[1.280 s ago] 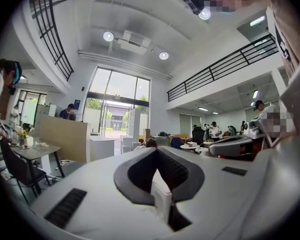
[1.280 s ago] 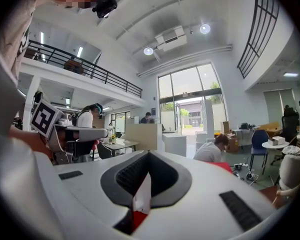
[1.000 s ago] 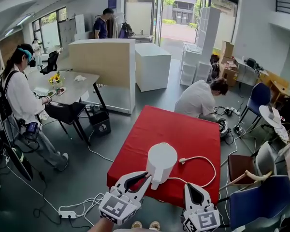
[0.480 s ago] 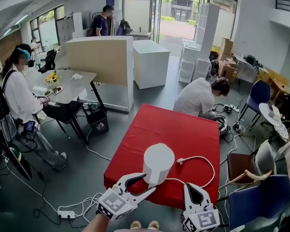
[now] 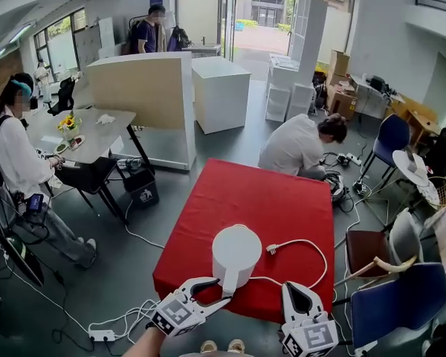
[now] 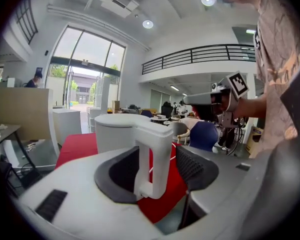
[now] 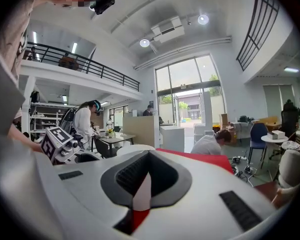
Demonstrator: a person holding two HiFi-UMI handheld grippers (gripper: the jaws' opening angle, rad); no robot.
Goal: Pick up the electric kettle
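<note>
Left gripper view showed left gripper (image 6: 159, 151) jaws, just opened wide, straddling the handle (image 6: 155, 134) of the white cylindrical plastic electric kettle (image 5: 236, 253), pads not pressing. Kettle stood near the red-clothed table (image 5: 260, 195) edge. Right gripper (image 5: 303, 296) jaws were together, empty. Best: centre handle, clamp squarely, lift.

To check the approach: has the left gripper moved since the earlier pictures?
Yes. The left gripper has tipped down toward the kettle on the red table; its jaws, just opened, now straddle the handle without pressing it.
</note>
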